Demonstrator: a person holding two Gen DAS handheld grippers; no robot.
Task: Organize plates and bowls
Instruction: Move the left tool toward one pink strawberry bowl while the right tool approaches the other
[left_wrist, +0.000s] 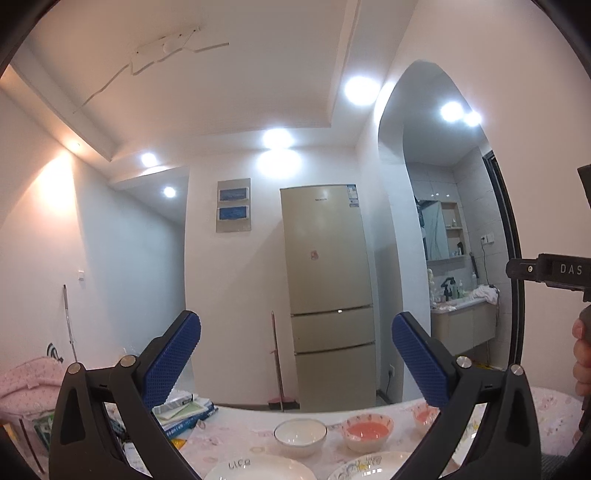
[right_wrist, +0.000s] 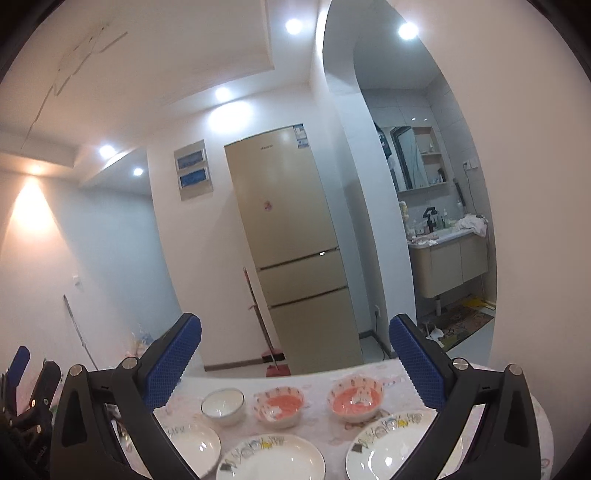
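Observation:
On the table (right_wrist: 317, 380) stand a white bowl (right_wrist: 222, 406) and two bowls with orange insides (right_wrist: 279, 405) (right_wrist: 355, 400). In front of them lie three white plates (right_wrist: 188, 448) (right_wrist: 271, 459) (right_wrist: 391, 446). In the left wrist view the white bowl (left_wrist: 300, 436), one orange bowl (left_wrist: 367, 431), part of another (left_wrist: 424, 416) and two plate rims (left_wrist: 258, 469) (left_wrist: 365, 466) show. My left gripper (left_wrist: 295, 369) and right gripper (right_wrist: 295, 365) are open, empty, raised above the table's near side. The left gripper also shows at the left edge of the right wrist view (right_wrist: 26, 391).
A beige fridge (right_wrist: 295, 251) stands against the far wall with a broom (right_wrist: 264, 325) beside it. An arch on the right opens to a washroom with a sink cabinet (right_wrist: 448, 264). Books and papers (left_wrist: 184, 410) lie at the table's left.

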